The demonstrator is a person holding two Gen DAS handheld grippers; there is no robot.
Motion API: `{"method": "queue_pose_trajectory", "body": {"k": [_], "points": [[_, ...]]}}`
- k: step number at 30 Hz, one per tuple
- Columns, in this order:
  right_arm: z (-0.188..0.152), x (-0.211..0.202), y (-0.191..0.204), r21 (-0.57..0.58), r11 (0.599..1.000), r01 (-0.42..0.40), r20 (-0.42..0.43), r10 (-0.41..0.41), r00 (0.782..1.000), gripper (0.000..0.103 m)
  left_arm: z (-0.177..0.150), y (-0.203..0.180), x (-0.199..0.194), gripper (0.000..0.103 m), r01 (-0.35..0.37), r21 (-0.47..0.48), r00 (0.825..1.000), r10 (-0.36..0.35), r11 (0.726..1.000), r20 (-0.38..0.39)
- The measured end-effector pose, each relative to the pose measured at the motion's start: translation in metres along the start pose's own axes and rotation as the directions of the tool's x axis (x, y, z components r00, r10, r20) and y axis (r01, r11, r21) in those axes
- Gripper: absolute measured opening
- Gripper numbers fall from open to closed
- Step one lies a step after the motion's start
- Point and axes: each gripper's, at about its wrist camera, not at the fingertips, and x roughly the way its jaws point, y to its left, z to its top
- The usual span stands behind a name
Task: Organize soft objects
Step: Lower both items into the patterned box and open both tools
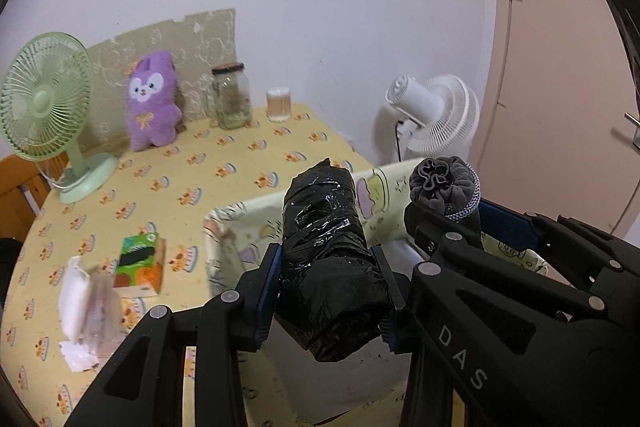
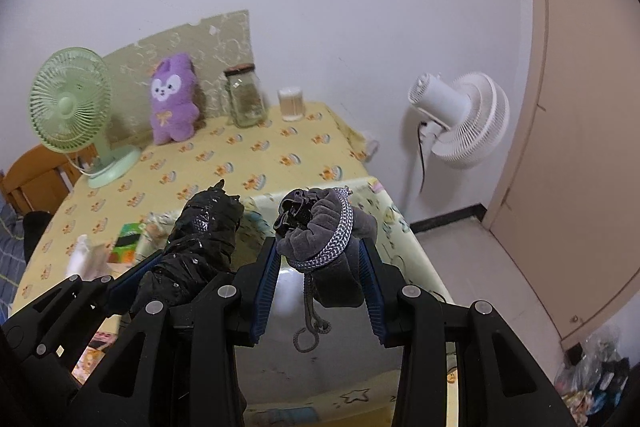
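Yellow-clothed table (image 1: 224,163) against a white wall, printed all over with small orange motifs. White standing fan (image 1: 436,115) off the table's right edge, on the floor side. Green desk fan (image 1: 44,99) at the far left corner. Patterned fabric bin (image 1: 240,223) at the near right edge, mouth upward, pale interior showing. Purple plush toy (image 1: 152,99) propped upright along the far edge, beside the green fan. Glass jar (image 1: 231,95) next along the far edge, and a small cotton-swab tub (image 1: 279,103) just right of it. Green tissue box (image 1: 141,261) lying flat near the near left edge, just left of the bin, with a blurred white packet (image 1: 80,303) at its near side.

Left hand-held gripper (image 1: 330,291) clamped on a black plastic-wrapped bundle (image 1: 328,251), blue pads pressing both flanks, bundle standing out past the fingertips over the bin's mouth. Right hand-held gripper (image 2: 320,279) clamped on a grey velvet drawstring pouch (image 2: 320,227), gathered neck forward, silvery cord wound about it, loose cord loop dangling below between the fingers. Pouch likewise over the bin, just right of the black bundle.
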Motion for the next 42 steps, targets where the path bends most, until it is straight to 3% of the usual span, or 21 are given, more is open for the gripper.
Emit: {"method": "queue_pose_trajectory", "body": {"k": [11, 14, 16, 18, 20, 21, 31, 42], "points": [[-0.003, 0.019, -0.002, 0.018, 1.0, -0.006, -0.041, 0.007, 0.999, 0.043, 0.001, 0.004, 0.015, 0.045, -0.012, 0.009, 0.999, 0.013, 1.0, -0.036], [-0.002, 0.019, -0.001, 0.014, 1.0, 0.006, -0.042, -0.005, 0.999, 0.045, 0.002, 0.005, 0.016, 0.053, -0.005, 0.01, 0.999, 0.006, 1.0, -0.039], [-0.002, 0.018, -0.001, 0.008, 1.0, 0.005, -0.045, -0.005, 0.999, 0.054, 0.002, 0.004, 0.015, 0.069, -0.004, 0.022, 0.999, 0.004, 1.0, -0.04], [-0.001, 0.016, -0.001, 0.008, 1.0, 0.016, -0.04, -0.016, 0.999, 0.065, 0.002, 0.002, 0.013, 0.079, -0.032, 0.03, 0.999, 0.033, 0.999, -0.039], [-0.002, 0.014, -0.001, 0.005, 1.0, 0.005, -0.034, -0.005, 0.999, 0.083, 0.001, 0.001, 0.011, 0.089, -0.011, 0.029, 0.999, 0.012, 1.0, -0.034], [-0.002, 0.013, -0.002, 0.016, 1.0, -0.014, -0.032, 0.014, 0.999, 0.088, 0.002, 0.002, 0.008, 0.09, -0.011, 0.024, 0.999, 0.011, 1.0, -0.03], [-0.002, -0.008, 0.003, 0.019, 1.0, 0.012, -0.003, -0.012, 1.0, 0.095, 0.001, 0.003, -0.012, 0.097, -0.046, 0.029, 0.999, 0.046, 0.999, -0.003], [0.001, -0.041, 0.016, -0.01, 1.0, -0.011, 0.049, 0.011, 0.999, 0.103, 0.001, 0.013, -0.046, 0.102, -0.034, 0.011, 0.999, 0.034, 0.999, 0.028]]}}
